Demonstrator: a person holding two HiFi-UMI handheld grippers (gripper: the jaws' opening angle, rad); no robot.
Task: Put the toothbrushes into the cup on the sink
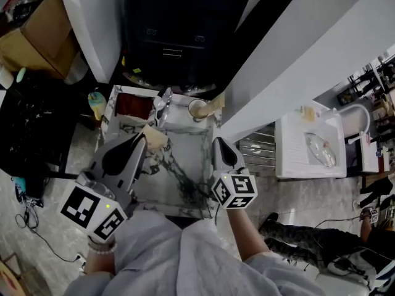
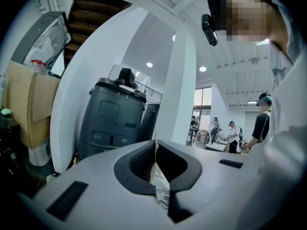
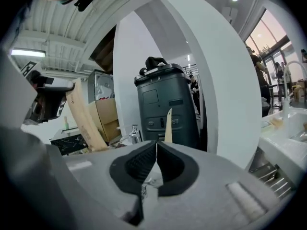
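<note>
The left gripper (image 1: 143, 139) is closed on a long flat tan toothbrush (image 1: 155, 137). In the left gripper view its thin edge (image 2: 154, 163) stands between the two black pads, which press on it from both sides. In the right gripper view the same toothbrush (image 3: 84, 115) hangs tilted from this gripper, above the left side of the white marble sink with dark veins (image 1: 185, 148).

The right gripper (image 1: 220, 143) is over the right edge of the sink. Its jaws are together (image 3: 156, 150) and nothing is between them.

The round beige cup (image 1: 196, 110) stands at the far right corner of the sink, near the chrome faucet (image 1: 163, 100). A second tan toothbrush (image 1: 215, 105) already stands in this cup and leans to the right. Its pointed end (image 3: 168, 125) shows just above the right gripper.
</note>
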